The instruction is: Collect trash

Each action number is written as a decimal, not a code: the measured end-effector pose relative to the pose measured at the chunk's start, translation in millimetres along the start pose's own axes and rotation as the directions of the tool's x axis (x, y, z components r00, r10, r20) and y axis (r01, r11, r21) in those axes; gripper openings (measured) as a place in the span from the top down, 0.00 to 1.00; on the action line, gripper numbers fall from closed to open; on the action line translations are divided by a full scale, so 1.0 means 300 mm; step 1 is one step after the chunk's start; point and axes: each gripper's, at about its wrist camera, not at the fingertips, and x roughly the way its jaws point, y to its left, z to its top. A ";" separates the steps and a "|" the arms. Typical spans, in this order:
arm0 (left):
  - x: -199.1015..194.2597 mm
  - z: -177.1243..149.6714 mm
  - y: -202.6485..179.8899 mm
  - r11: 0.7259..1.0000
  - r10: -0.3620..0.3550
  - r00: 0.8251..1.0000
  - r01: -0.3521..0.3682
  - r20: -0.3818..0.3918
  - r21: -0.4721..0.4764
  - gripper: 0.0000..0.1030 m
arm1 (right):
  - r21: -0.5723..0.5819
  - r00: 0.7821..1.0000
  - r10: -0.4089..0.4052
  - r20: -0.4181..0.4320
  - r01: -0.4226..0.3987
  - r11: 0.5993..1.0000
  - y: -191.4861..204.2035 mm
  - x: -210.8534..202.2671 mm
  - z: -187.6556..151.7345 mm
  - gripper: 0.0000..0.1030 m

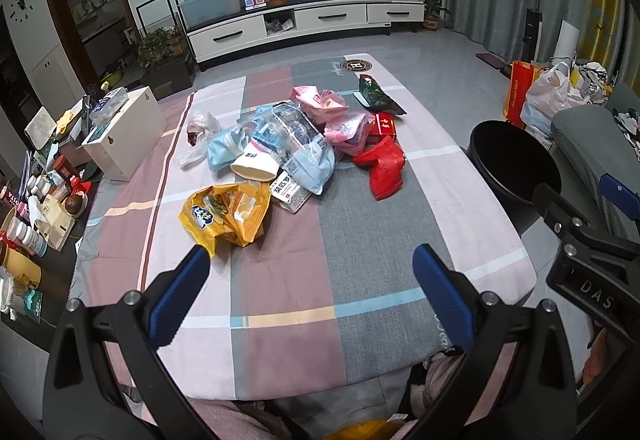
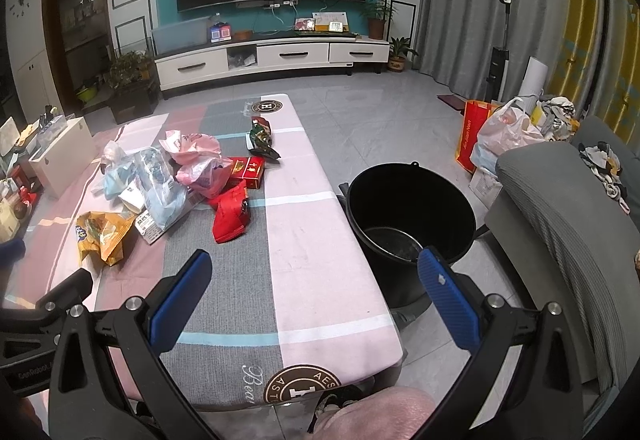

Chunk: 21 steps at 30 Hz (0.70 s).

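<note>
Over the near end of the table (image 1: 360, 232), with its checked cloth, I hold both tools above bare fabric. The black bucket (image 2: 408, 208) stands on the floor at three o'clock of the table, touching its edge. The trash heap (image 1: 288, 144) lies mid-table at twelve o'clock of my left gripper (image 1: 308, 272), whose jaws are spread wide and hold nothing. My right gripper (image 2: 316, 276) is likewise spread and unladen. The yellow snack bag (image 1: 224, 216) lies nearest, at eleven o'clock.
</note>
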 end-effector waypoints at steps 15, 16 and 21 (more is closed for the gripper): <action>0.008 -0.008 0.004 1.000 -0.003 1.000 0.003 -0.005 -0.003 0.02 | 0.001 1.000 0.002 -0.002 -0.002 1.000 0.001 0.005 -0.002 0.02; 0.008 -0.008 0.004 1.000 -0.004 1.000 0.004 -0.005 -0.002 0.02 | 0.001 1.000 0.003 -0.003 -0.003 1.000 0.001 0.005 -0.002 0.02; 0.011 -0.009 0.007 1.000 -0.004 1.000 0.004 -0.008 -0.005 0.02 | 0.002 1.000 0.004 -0.004 -0.004 1.000 0.002 0.007 -0.002 0.02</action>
